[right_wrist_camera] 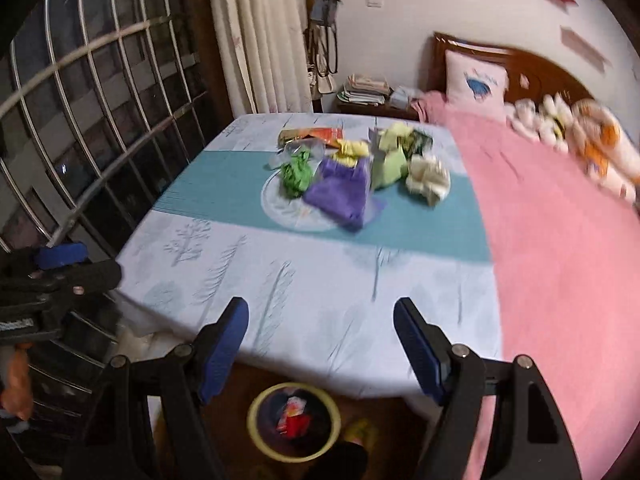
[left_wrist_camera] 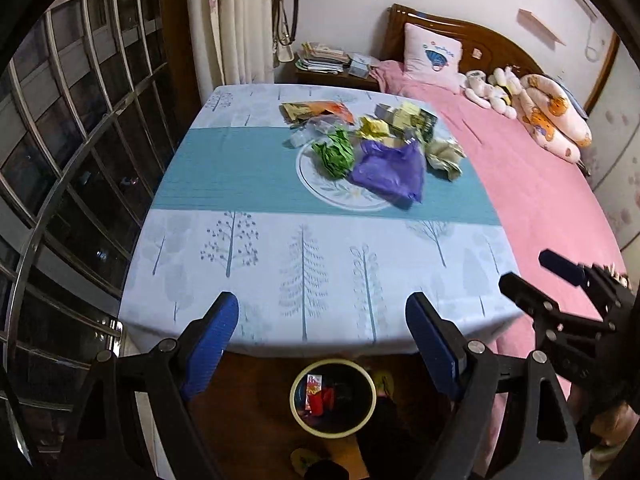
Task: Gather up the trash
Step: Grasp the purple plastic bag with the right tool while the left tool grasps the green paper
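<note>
A heap of trash lies on the far half of the cloth-covered table [left_wrist_camera: 248,264]: a purple plastic bag [left_wrist_camera: 390,170], crumpled green paper [left_wrist_camera: 334,152], yellow paper [left_wrist_camera: 374,128], an orange wrapper [left_wrist_camera: 320,110] and a pale crumpled wad [left_wrist_camera: 444,154], partly on a white plate [left_wrist_camera: 320,184]. On the floor below the table's near edge stands a round bin [left_wrist_camera: 333,398] with a red packet inside. My left gripper [left_wrist_camera: 322,312] hangs open and empty over the near edge. My right gripper [right_wrist_camera: 320,316] is open and empty too, seen also as the right gripper [left_wrist_camera: 532,276] at the left wrist view's edge.
A pink bed [left_wrist_camera: 540,200] with a pillow and soft toys adjoins the table on the right. A barred window [left_wrist_camera: 80,140] and a curtain stand to the left. A nightstand [left_wrist_camera: 332,64] with papers is behind the table. Slippers lie beside the bin.
</note>
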`<state>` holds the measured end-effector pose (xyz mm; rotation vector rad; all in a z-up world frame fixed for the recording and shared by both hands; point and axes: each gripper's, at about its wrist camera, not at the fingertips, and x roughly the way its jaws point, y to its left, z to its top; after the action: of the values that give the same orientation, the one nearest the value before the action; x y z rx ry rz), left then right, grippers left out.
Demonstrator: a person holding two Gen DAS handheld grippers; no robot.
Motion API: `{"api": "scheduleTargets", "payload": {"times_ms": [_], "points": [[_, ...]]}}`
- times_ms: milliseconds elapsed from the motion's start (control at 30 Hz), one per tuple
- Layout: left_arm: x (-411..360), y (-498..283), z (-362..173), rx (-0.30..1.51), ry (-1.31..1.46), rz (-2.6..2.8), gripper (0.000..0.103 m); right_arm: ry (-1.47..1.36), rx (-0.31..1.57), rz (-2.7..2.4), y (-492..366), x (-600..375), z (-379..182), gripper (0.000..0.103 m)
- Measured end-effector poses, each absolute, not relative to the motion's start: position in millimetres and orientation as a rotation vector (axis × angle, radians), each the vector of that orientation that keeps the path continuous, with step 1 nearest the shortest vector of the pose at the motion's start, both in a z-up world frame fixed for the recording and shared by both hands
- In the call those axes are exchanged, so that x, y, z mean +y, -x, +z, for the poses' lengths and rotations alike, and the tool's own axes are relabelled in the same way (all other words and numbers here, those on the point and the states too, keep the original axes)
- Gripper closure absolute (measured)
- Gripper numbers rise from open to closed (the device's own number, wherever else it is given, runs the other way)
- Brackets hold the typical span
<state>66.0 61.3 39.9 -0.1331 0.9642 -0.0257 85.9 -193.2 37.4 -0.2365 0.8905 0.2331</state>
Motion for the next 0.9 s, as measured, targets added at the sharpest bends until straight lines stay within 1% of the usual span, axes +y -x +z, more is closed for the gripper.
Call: {"api": "scheduleTargets", "payload": {"times_ms": [167, 367, 567, 700, 800, 833, 867, 900], "points": [[58.2, -116.9, 30.3, 0.990, 0.151, 0.037, 0.019, 0.367, 0.900, 0.267, -157.2, -191.0, 12.1, 0.028], [45.6, -191.1, 9.2, 1.057, 0.179, 0.115, 0.019, 0.553, 0.931, 0.361, -232.3, -178.4, -35.5, 0.028], [36.6, -245.2, -11.2, 1.103, 0.225, 0.167, 0.019, 0.725, 0.937, 0.446, -274.5, -164.2, -77.6, 0.028], [35.4, -269.4, -17.5, 1.108, 0.238, 0.208, 0.019, 0.755, 0.950, 0.501, -291.3, -162.4, -93.3, 0.028], [38.3, -283.2, -21.1, 1.115, 0.259, 0.230, 0.019, 0.724, 0.977, 0.534, -305.8, -165.9, -101.1, 0.028], [38.9, -287.9, -22.9, 1.120, 0.267, 0.235, 0.019, 0.701, 0.993, 0.546, -309.9, -167.9, -102.4, 0.032], [39.1, -292.5, -24.7, 1.124, 0.275, 0.238, 0.019, 0.666, 1.018, 0.562, -315.3, -171.1, -104.1, 0.044], [39.0, -296.1, -26.3, 1.128, 0.281, 0.239, 0.019, 0.651, 1.034, 0.567, -317.8, -172.2, -106.2, 0.048]]}}
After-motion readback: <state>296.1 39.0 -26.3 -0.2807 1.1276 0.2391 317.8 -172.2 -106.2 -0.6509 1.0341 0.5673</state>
